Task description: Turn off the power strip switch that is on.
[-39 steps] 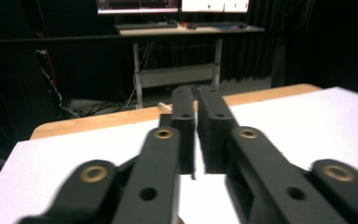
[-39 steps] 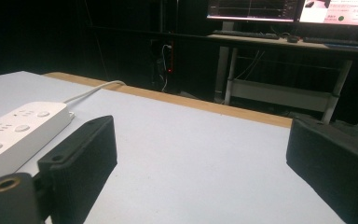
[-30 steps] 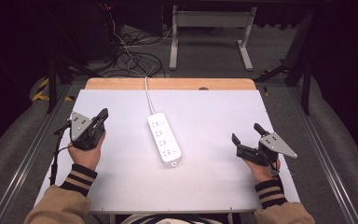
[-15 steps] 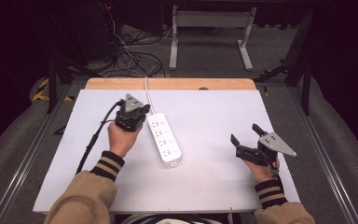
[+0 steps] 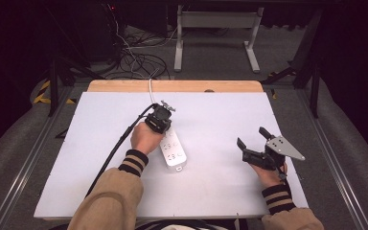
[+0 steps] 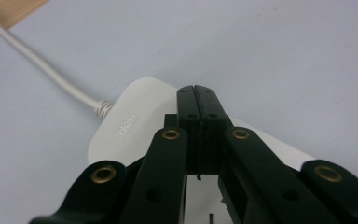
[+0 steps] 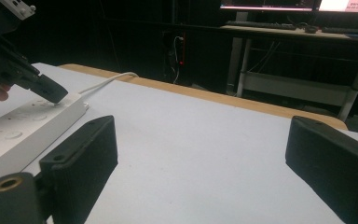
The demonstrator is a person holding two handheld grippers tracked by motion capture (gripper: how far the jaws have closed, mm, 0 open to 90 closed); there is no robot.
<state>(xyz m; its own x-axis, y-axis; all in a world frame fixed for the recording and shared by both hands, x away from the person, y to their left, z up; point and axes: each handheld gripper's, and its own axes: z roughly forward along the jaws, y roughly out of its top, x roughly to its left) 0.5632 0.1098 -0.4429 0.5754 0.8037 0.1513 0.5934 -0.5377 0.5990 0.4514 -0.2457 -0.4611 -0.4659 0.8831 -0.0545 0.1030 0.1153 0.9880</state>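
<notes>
Your left gripper (image 5: 162, 116) presses closed-jawed on the power strip; your right gripper (image 5: 254, 143) waits, empty

You have the left jaws shut together with nothing between them, tips down on the cord end of the white plastic multi-socket power strip (image 5: 172, 149), which lies mid-way across the pale grey table (image 5: 220, 120), probably at its switch. Your right jaws stand wide apart, well clear. No plug is in sight; whether the press has registered cannot be told

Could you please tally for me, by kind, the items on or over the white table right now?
Power strips: 1, the white power strip with its cord
Grippers: 2, the left gripper and the right gripper
Total: 3
</notes>
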